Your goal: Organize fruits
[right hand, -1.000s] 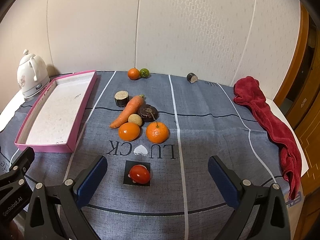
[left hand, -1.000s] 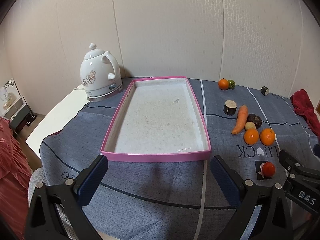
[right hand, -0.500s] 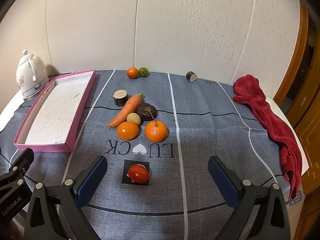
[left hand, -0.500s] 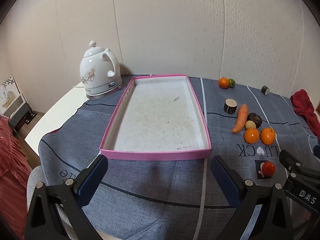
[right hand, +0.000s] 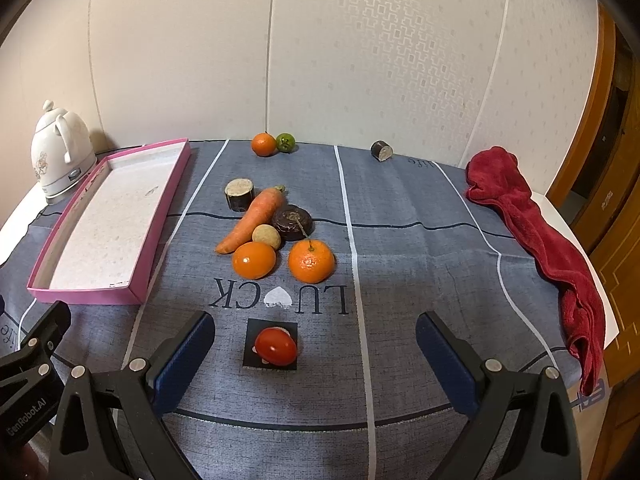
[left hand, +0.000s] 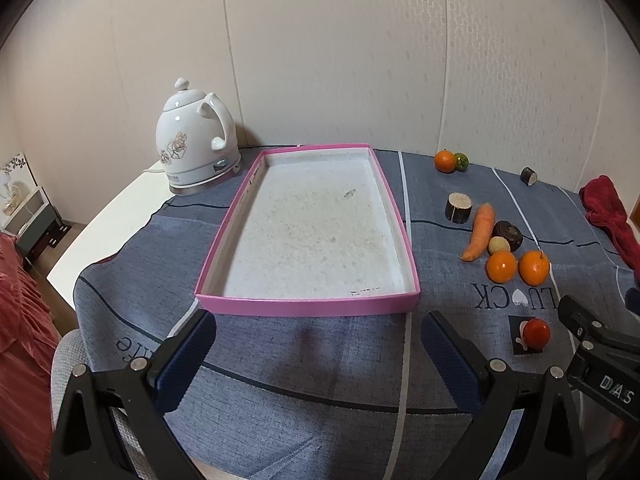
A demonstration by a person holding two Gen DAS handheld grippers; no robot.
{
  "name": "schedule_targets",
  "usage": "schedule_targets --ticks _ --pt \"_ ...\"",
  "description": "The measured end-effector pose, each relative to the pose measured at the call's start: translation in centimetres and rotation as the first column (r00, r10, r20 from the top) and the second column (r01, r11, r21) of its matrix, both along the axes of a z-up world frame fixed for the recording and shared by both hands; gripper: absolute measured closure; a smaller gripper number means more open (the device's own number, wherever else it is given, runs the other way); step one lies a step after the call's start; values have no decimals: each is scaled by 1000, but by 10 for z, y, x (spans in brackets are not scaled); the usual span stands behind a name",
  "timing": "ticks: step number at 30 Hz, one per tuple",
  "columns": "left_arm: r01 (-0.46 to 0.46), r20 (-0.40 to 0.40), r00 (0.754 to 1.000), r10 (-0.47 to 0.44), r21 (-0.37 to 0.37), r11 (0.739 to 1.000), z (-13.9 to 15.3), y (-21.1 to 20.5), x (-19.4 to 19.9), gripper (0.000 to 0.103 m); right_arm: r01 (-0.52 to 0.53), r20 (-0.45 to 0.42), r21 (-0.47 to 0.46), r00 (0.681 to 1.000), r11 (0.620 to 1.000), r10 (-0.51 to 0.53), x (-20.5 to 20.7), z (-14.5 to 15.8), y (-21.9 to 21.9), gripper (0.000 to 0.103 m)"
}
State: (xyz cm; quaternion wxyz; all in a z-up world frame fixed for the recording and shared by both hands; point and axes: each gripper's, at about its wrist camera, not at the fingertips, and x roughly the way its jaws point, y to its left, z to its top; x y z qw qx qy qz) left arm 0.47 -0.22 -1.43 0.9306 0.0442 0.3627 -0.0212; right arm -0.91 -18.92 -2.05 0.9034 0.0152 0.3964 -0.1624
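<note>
Both the left gripper (left hand: 316, 344) and the right gripper (right hand: 314, 344) hover with jaws apart, holding nothing. The pink tray (left hand: 308, 306) sits bare; oranges (right hand: 254, 260), carrot (right hand: 252, 218) and tomato (right hand: 276, 346) lie on the tablecloth (right hand: 420, 280), unsorted.

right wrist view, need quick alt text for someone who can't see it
The open right gripper hovers low over a grey-blue tablecloth, aimed at a small red tomato on a black square. Beyond it lie two oranges, a carrot and other produce; an empty pink tray lies left, a red towel right.
</note>
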Motion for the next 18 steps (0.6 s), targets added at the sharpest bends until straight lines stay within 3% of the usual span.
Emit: schedule_targets --ticks 18 --pt "10 -15 1000 -10 1 1000 -3 -1 1 0 1 -9 3 1000 1000 -1 1 -4 -1 1"
